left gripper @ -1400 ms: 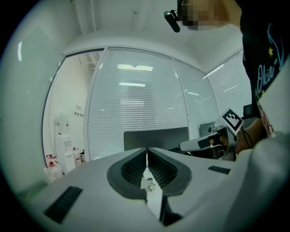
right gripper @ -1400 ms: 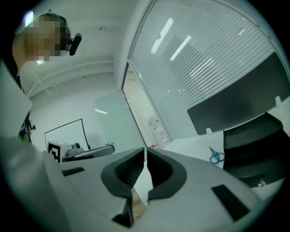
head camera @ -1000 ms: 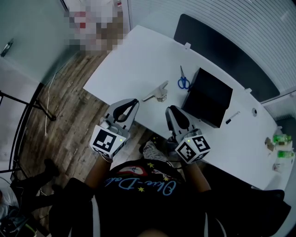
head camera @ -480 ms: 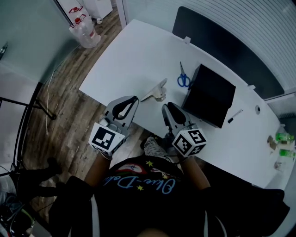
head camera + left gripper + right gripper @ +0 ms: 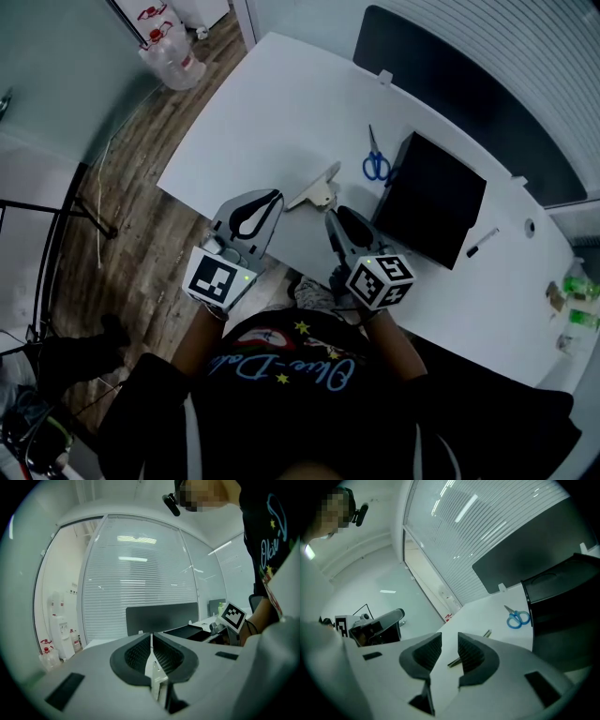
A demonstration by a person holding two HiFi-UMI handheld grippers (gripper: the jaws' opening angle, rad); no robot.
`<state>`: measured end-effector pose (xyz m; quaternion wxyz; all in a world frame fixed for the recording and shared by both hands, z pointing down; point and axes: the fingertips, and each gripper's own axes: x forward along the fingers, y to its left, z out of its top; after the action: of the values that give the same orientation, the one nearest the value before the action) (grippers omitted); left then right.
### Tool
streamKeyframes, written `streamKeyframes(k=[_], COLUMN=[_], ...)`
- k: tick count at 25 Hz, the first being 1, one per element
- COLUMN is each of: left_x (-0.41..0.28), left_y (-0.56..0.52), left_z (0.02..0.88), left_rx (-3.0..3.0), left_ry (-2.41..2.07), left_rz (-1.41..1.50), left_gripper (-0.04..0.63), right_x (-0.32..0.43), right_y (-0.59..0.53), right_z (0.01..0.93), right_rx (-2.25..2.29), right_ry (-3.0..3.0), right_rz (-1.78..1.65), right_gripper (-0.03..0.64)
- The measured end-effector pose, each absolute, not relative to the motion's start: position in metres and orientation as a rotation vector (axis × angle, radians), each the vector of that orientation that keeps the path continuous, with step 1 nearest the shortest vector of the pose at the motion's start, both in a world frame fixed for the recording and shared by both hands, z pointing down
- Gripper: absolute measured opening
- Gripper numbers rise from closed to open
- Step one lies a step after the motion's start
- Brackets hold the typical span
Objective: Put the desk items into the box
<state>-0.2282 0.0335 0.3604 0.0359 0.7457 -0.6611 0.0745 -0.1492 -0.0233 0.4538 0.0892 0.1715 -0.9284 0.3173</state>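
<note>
Near the front edge of the white desk (image 5: pixel 262 112), we hold both grippers side by side, pointing across the desktop.

The left gripper (image 5: pixel 271 198) has its ribbed dark pads pressed together with nothing between them. We judge that it is kept shut because it has no job in this step.

The right gripper (image 5: pixel 335 220) has its jaws apart; they have just been opening. Through the gap we see a pale item (image 5: pixel 312 192) lying on the desk just ahead. Nothing is clamped, and the pads touch nothing. We read this spread as preparation for a first pick, with the opening lined up on that item's thin body.

The pale item is flat, slim and elongated, with a hard, slightly shiny edge; we cannot tell what kind of item it is.

Further back lie scissors (image 5: pixel 377 165) with blue loop handles and narrow metal blades, close beside the box (image 5: pixel 412 230).

The box is black, matte and rectangular, with low straight walls and an open top. It appears empty, so we judge that no item has been stowed yet.

A dark slim marker (image 5: pixel 482 242) rests on the desk at the box's far side. All three items lie outside the box, and all are thin and low, so each calls for a grip close to the smooth desktop.
</note>
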Motion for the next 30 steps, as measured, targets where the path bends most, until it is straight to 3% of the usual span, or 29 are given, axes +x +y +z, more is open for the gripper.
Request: streamKeyframes(k=[30], left_x=[-0.257], left_y=[-0.022], left_z=[0.378], left_rx=[2.316], left_ry=[-1.943], left_rz=[0.201], left_gripper=[0.008], right_x=[-0.167], right_y=[-0.044], right_z=[0.514], right_rx=[0.601], right_ry=[-2.521], right_rz=[1.152], right_gripper=[0.137])
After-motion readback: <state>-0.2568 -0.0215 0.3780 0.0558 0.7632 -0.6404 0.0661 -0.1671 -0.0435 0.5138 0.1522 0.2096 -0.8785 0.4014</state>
